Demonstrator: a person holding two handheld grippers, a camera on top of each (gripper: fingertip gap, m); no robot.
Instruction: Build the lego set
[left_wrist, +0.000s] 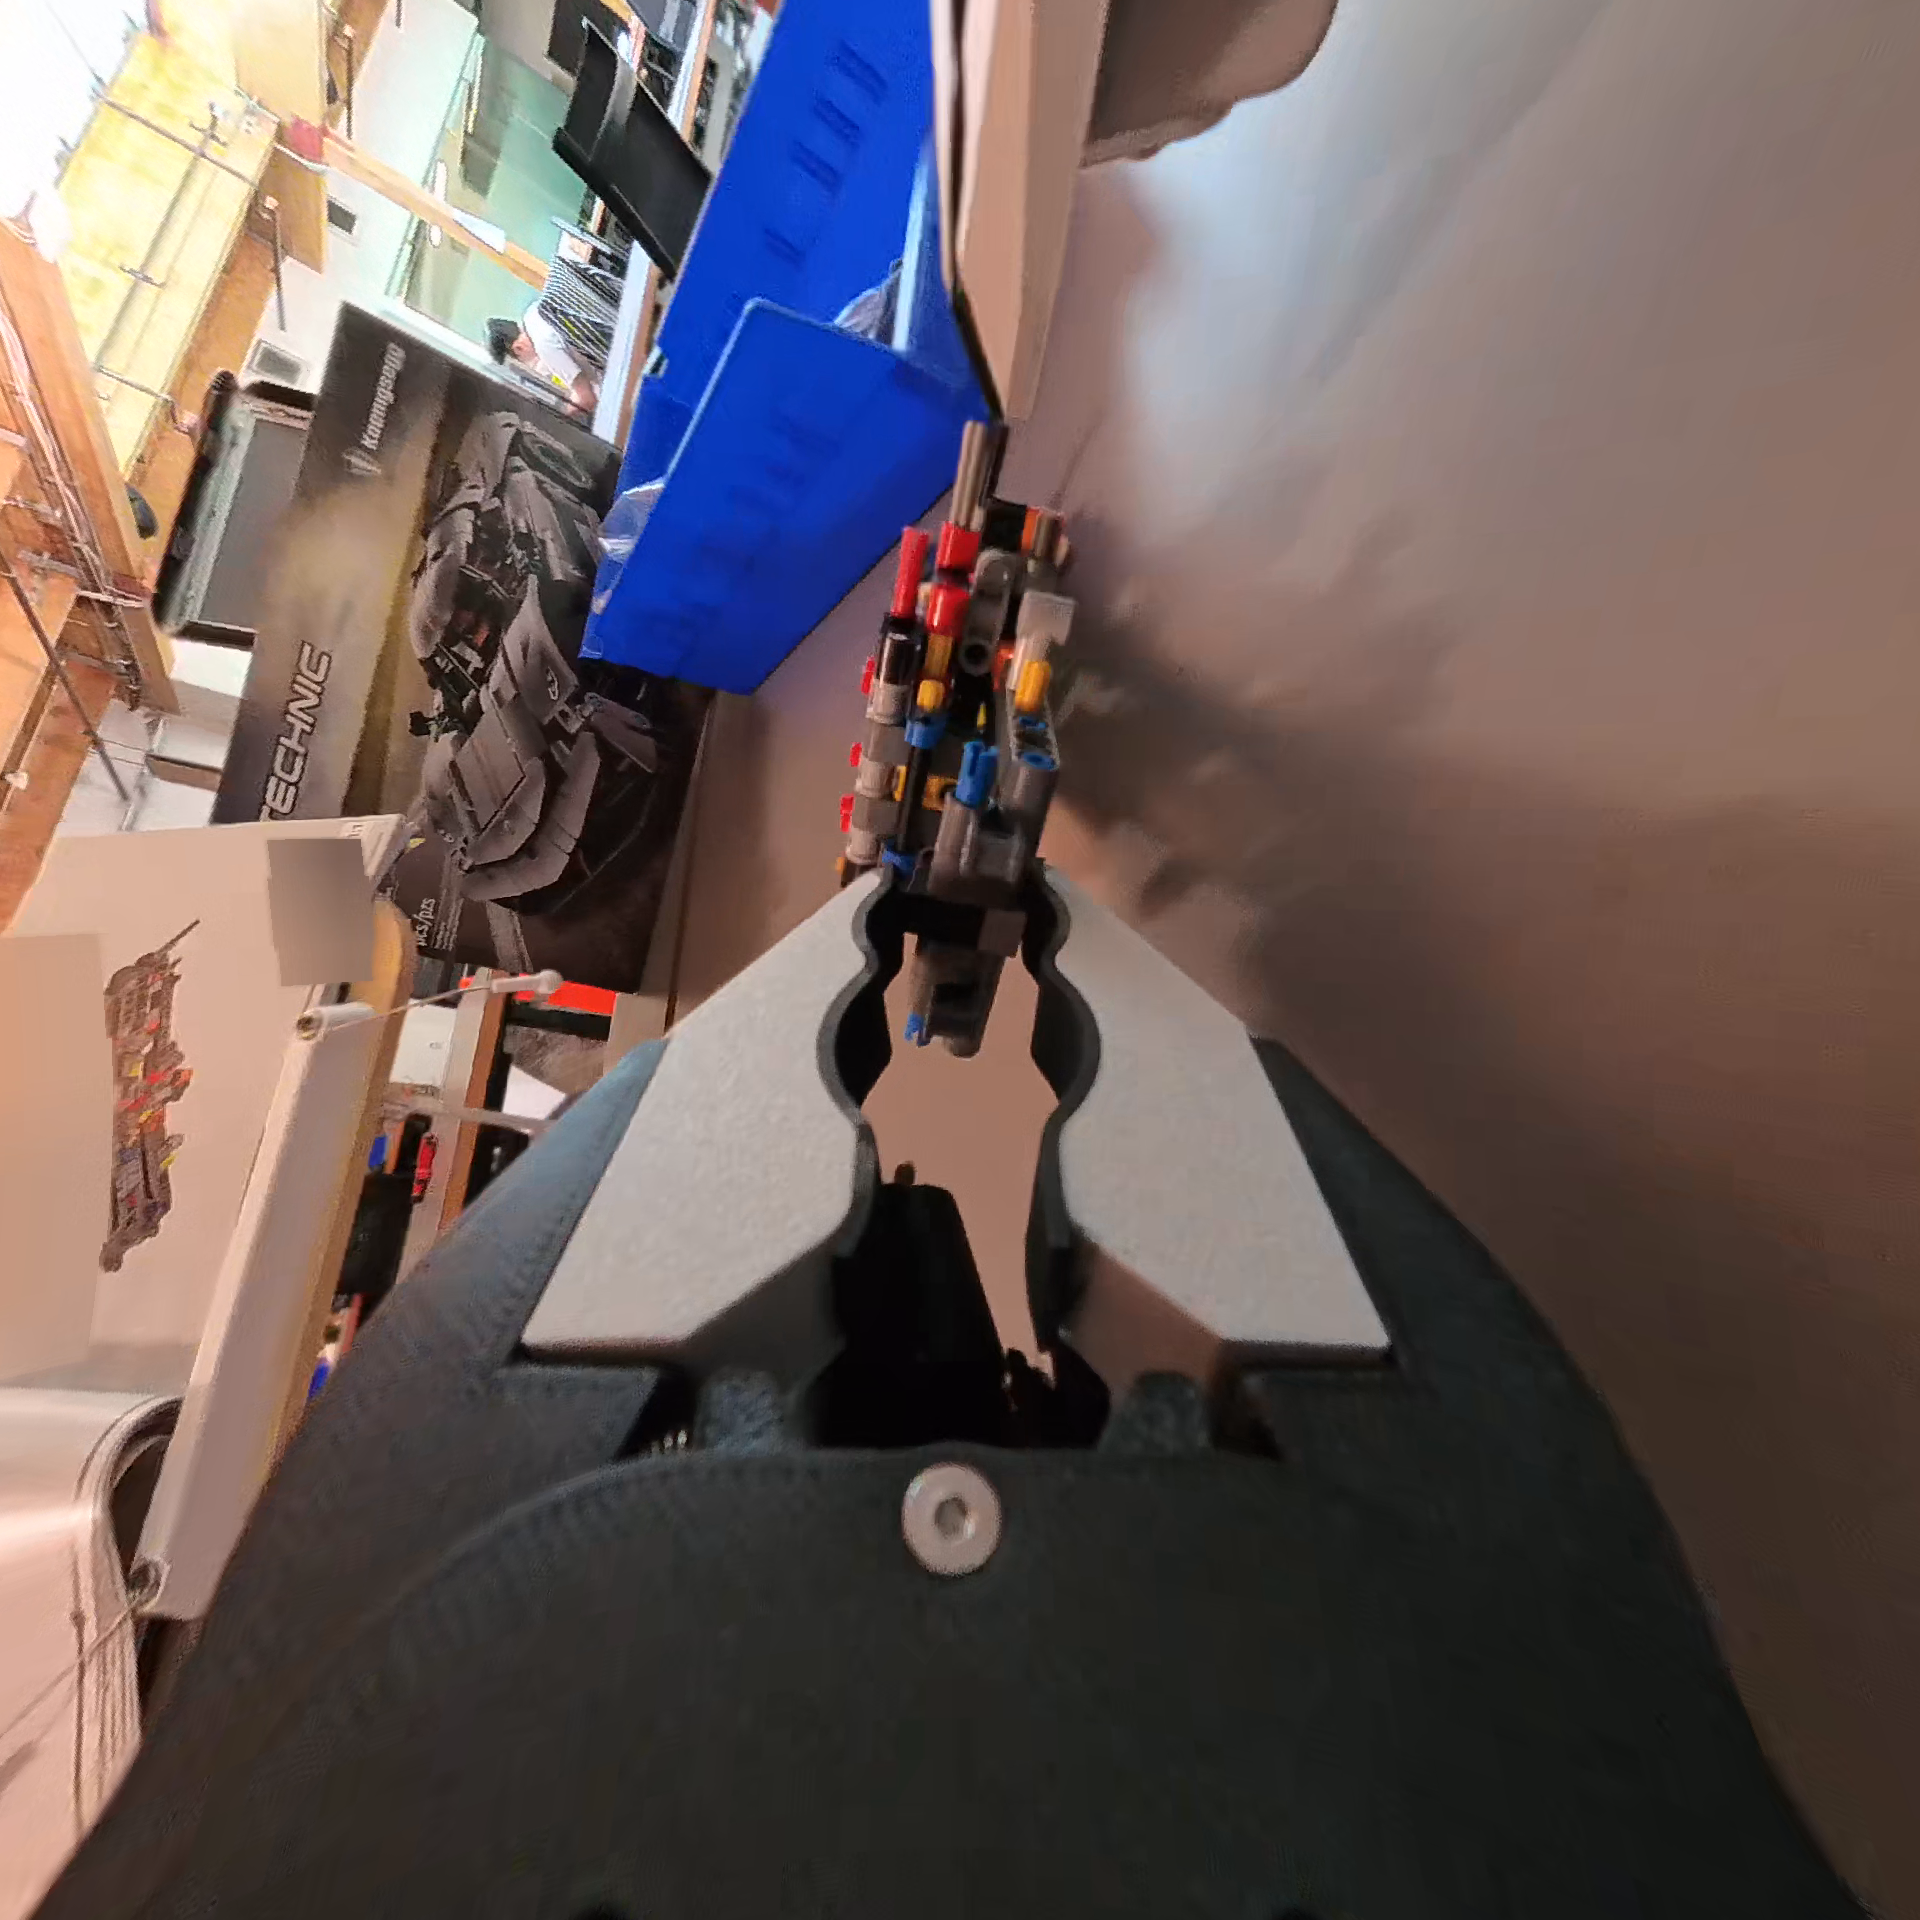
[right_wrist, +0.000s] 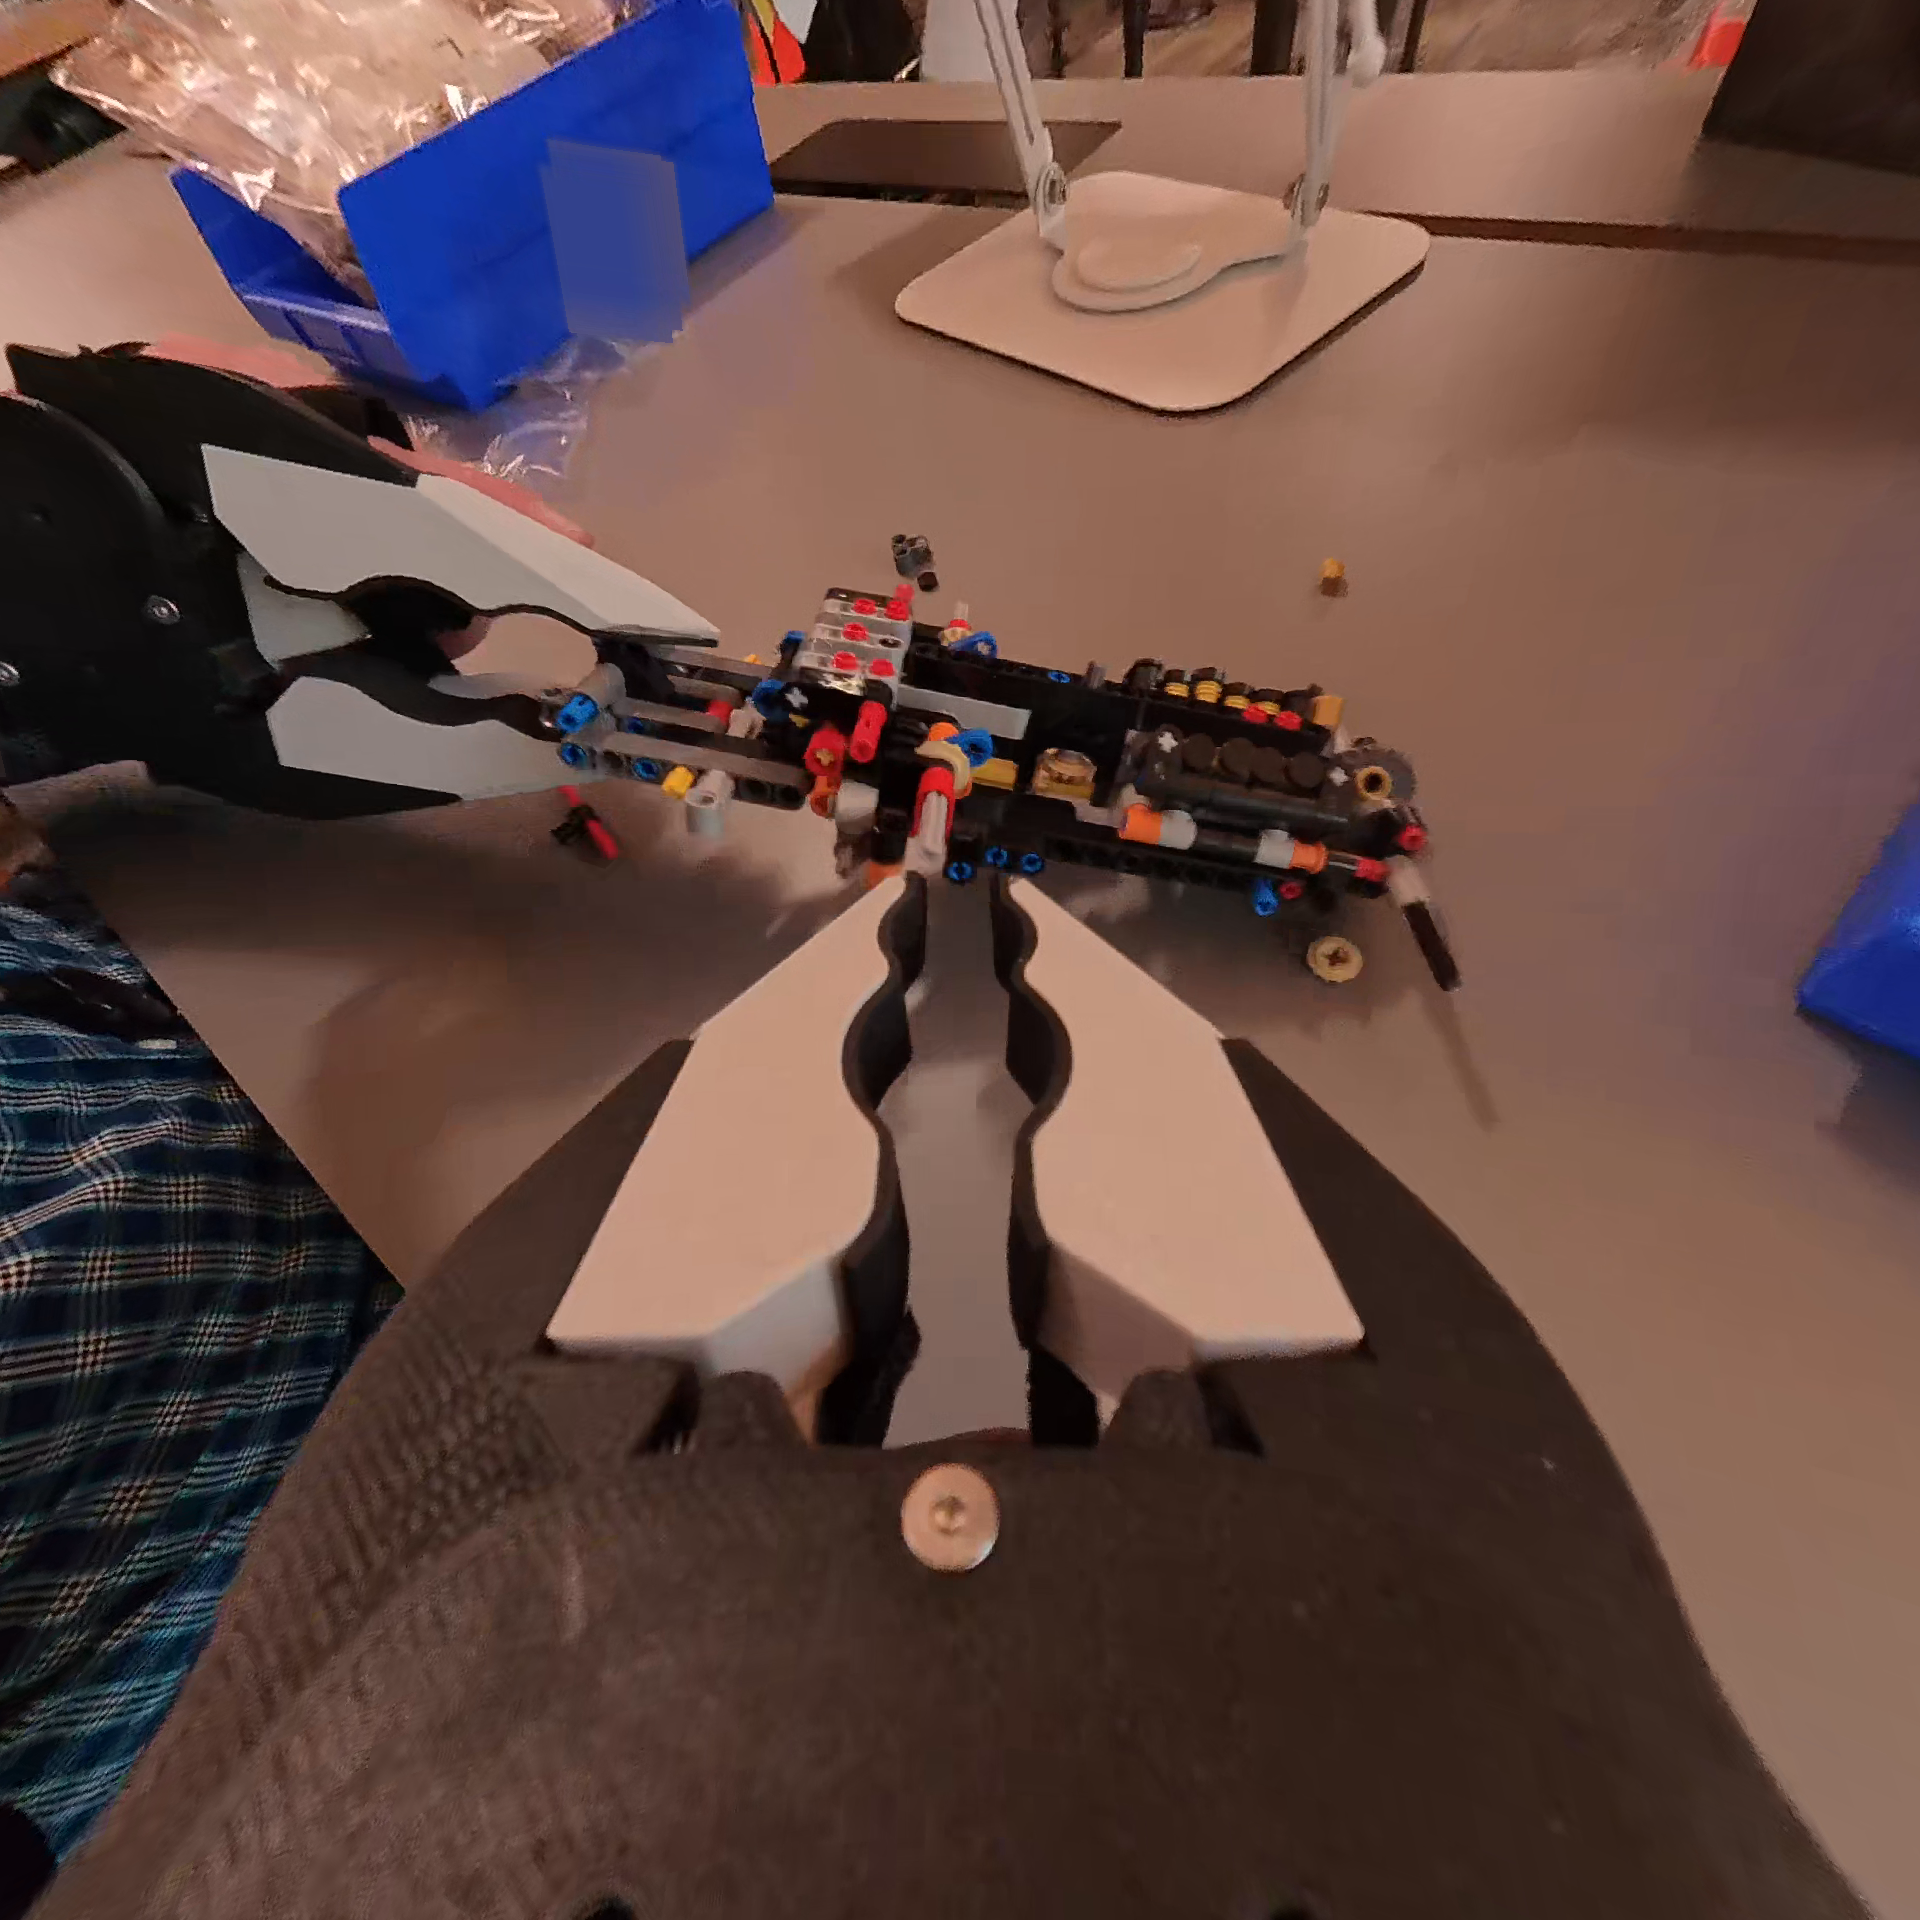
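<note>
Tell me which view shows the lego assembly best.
The right wrist view: the lego assembly lies side-on across the table, whole length visible, the left gripper clamping one end. The left wrist view sees it end-on and foreshortened, its near end between the fingers.

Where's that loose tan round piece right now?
In the right wrist view, the tan round piece lies on the table, right of the right gripper, just below the lego assembly at its right end.
</note>
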